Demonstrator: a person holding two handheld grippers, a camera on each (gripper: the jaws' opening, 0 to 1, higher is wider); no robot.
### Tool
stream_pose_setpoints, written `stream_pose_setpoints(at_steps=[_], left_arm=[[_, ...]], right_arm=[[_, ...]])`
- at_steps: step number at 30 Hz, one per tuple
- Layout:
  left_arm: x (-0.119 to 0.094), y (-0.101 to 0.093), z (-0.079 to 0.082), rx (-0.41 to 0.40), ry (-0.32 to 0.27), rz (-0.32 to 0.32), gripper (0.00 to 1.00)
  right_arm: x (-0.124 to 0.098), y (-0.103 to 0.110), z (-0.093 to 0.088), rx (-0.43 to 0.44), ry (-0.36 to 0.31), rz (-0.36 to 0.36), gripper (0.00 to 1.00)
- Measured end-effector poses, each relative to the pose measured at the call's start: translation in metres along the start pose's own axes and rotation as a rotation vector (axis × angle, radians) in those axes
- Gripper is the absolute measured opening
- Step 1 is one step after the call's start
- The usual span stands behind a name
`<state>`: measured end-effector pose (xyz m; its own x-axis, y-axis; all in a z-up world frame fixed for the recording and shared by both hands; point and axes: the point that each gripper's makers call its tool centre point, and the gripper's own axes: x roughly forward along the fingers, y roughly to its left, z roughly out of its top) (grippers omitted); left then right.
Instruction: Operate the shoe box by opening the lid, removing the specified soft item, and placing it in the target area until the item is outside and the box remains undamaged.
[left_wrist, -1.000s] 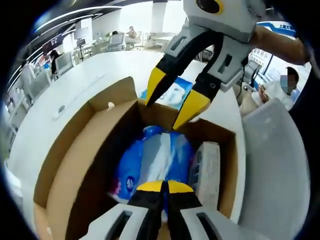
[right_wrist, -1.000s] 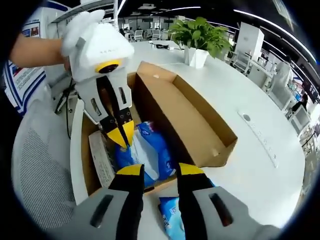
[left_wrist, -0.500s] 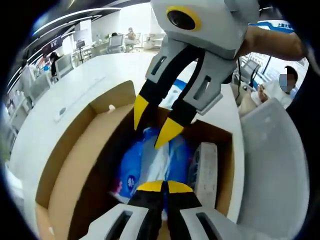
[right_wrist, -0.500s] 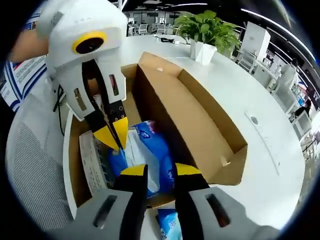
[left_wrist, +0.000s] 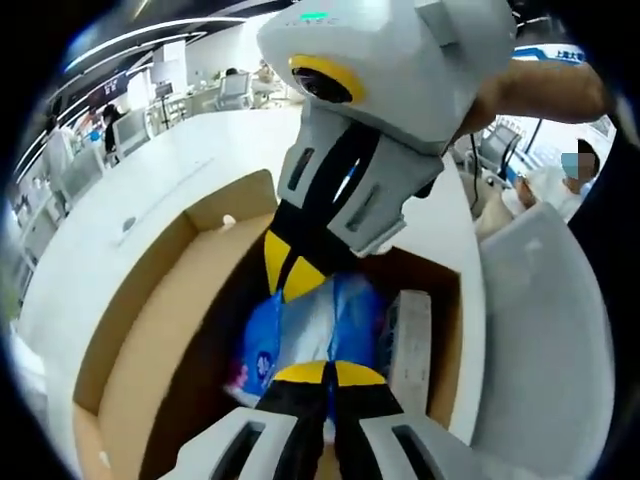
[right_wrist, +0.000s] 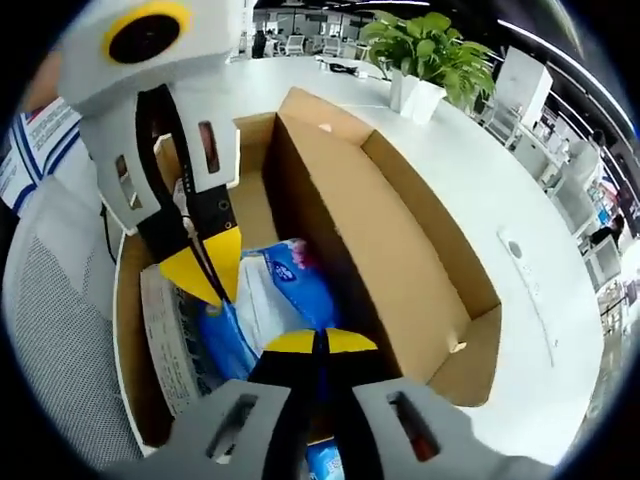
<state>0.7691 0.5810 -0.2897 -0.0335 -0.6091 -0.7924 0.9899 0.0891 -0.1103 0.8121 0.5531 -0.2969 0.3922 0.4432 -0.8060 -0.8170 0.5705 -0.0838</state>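
With both grippers pinched shut on it, the blue tissue pack (left_wrist: 320, 325) looks light, soft, crinkly; left gripper (left_wrist: 322, 374) and right gripper (right_wrist: 318, 342) hold opposite ends inside the open shoe box (right_wrist: 400, 250).

The left gripper (left_wrist: 324, 373) has two black jaws capped with yellow tips, rising from pale grey moulded bases with dark slots. In the right gripper view it (right_wrist: 208, 272) shows a white-grey housing above its jaws, with a yellow ring round a dark opening. The right gripper (right_wrist: 320, 342) is built alike; in the left gripper view it (left_wrist: 288, 278) carries a small green light atop its housing.
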Motion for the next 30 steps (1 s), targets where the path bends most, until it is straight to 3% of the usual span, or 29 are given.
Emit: stream_pose_setpoints(at_steps=[15,30], left_arm=[[-0.02,0.0,0.004,-0.014,-0.029,0.031,0.0],[-0.048,-0.003,0.02,-0.019,-0.044,0.038,0.0]], right_arm=[[-0.011,-0.001,0.019,-0.042,-0.026,-0.01,0.0],[-0.035,-0.001,0.04,-0.079,-0.068,-0.018,0.0]])
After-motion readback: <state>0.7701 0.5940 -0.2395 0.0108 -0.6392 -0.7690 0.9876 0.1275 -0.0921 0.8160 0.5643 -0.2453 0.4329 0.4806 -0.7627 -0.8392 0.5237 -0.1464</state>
